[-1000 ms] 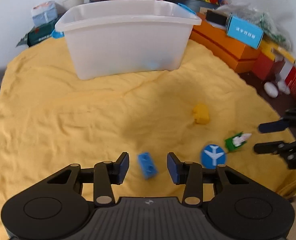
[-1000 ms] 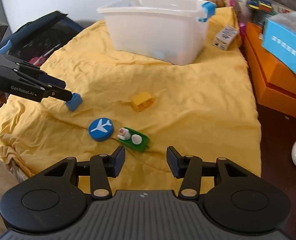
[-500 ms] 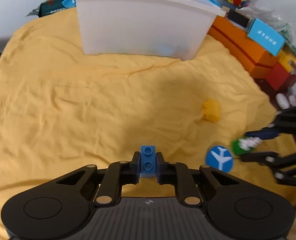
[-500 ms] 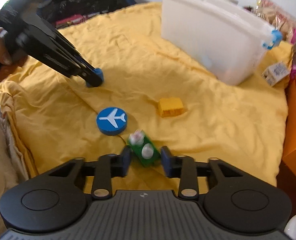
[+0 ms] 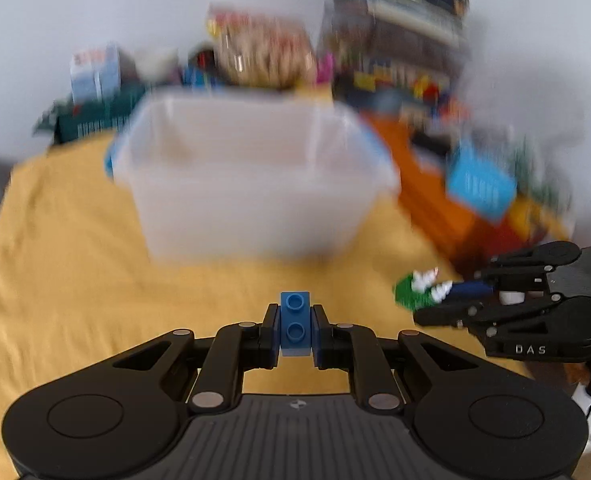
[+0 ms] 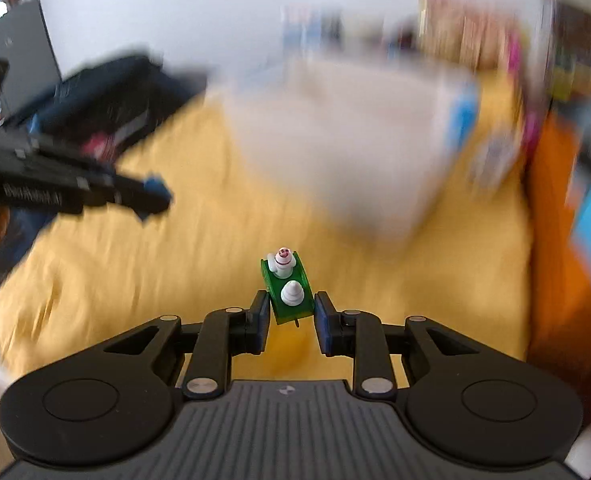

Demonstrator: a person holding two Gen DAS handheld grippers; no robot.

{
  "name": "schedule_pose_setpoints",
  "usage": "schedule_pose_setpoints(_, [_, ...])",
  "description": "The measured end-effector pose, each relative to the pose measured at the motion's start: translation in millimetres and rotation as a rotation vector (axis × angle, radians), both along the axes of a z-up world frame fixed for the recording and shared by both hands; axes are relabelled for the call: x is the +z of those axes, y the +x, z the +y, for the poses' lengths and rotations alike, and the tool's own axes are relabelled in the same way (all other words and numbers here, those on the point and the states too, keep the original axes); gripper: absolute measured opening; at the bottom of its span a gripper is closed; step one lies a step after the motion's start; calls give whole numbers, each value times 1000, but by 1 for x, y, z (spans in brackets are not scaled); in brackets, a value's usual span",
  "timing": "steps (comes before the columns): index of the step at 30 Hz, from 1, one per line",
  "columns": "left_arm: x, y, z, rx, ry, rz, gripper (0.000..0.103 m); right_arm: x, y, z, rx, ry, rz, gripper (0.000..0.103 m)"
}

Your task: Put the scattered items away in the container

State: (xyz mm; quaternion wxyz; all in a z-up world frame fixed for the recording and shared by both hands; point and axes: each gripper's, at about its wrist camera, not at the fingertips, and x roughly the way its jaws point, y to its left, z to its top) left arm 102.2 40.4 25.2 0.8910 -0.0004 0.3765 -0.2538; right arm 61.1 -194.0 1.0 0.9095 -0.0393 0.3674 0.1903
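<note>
I've got the left gripper [image 5: 294, 330] clamped flat on a blue two-stud brick [image 5: 294, 328], w/ the right gripper [image 6: 290, 314] closing on a green plate w/ white figures [image 6: 286, 288], both short of the white bin [image 5: 251, 184]. Both pcs look light, stiff and slick. I judge the plate's side edges the best hold, since the figures may pop off.

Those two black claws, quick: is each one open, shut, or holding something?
Left gripper: shut on the blue brick.
Right gripper: jaws closing on the green toy plate, lifted clear of the yellow cloth.
</note>
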Motion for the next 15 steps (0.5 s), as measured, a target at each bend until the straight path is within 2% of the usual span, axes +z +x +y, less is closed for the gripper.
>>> schedule_pose_setpoints(3, [35,37,-5,13,22,-105,18,43,34,-3,-57,6,-145,27])
schedule_pose_setpoints(6, [53,75,-17,25,64,-180,18,60,76,-1,-135,-39,-190,27])
schedule_pose_setpoints(8, [53,100,-26,38,90,-193,18,56,99,1,-166,-43,-163,27])
schedule_pose_setpoints(11, [37,131,-40,65,146,-172,21,39,121,5,-200,-63,-116,29])
schedule_pose_setpoints(12, [32,137,-43,68,147,-160,27,31,126,6,-204,-79,-96,32])
schedule_pose_setpoints(13, [27,138,-43,66,134,-147,27,24,128,7,-204,-91,-76,33])
schedule_pose_setpoints(14, [26,135,-42,65,110,-155,28,21,121,6,-215,-94,-73,34])
schedule_pose_setpoints(15, [27,127,-39,49,79,-176,35,21,115,4,-227,-88,-91,34])
